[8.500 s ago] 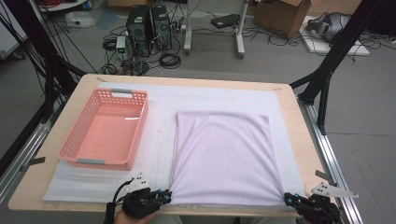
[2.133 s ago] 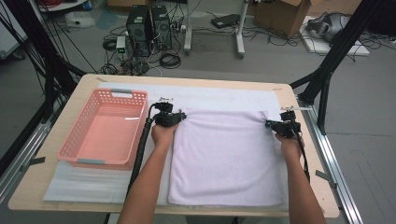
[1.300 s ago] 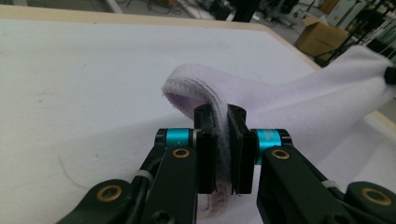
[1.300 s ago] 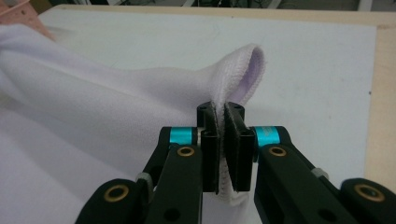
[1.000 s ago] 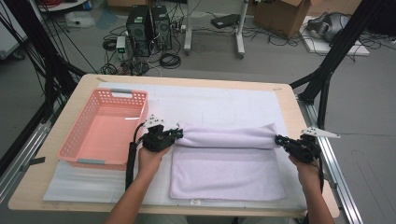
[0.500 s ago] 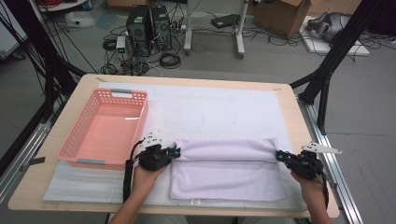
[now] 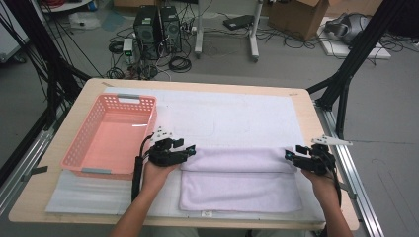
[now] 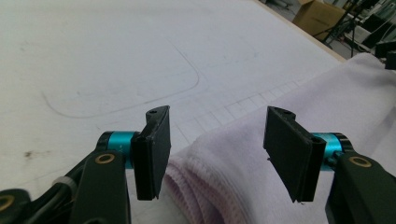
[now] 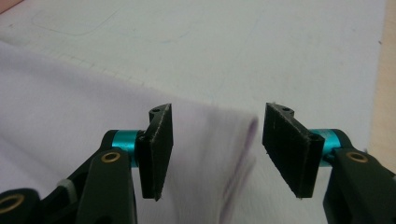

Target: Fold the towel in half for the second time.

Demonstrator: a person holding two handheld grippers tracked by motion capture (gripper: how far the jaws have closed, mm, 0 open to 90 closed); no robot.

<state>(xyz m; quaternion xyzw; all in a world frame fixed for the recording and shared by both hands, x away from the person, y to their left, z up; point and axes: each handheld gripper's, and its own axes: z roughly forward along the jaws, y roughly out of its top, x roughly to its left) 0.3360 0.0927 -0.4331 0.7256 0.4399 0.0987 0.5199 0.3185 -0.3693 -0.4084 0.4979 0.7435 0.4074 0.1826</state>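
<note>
The towel (image 7: 240, 182) is lying on the white mat (image 7: 232, 116) toward the near edge of the table (image 7: 306, 106), pale lilac, with its far part doubled over toward the person so a rolled fold runs across the top from one gripper to the other. The left gripper (image 7: 189, 150) sits right at the left end of that fold, and in the left gripper view (image 8: 215, 154) its jaws have just been opening and stand well apart, with the towel's folded corner (image 8: 224, 172) lying loose between them, not pinched by the pads. Same deal on the other side: the right gripper (image 7: 288, 155) is at the right end of the fold, and in the right gripper view (image 9: 217, 151) its jaws have also just been opening, wide now, the towel edge (image 9: 233, 163) blurry between them and not gripped. So neither one has hold of anything. Off to the left, a pink basket (image 7: 111, 138) sits on the table, just beside the left gripper and apart from the towel.
</note>
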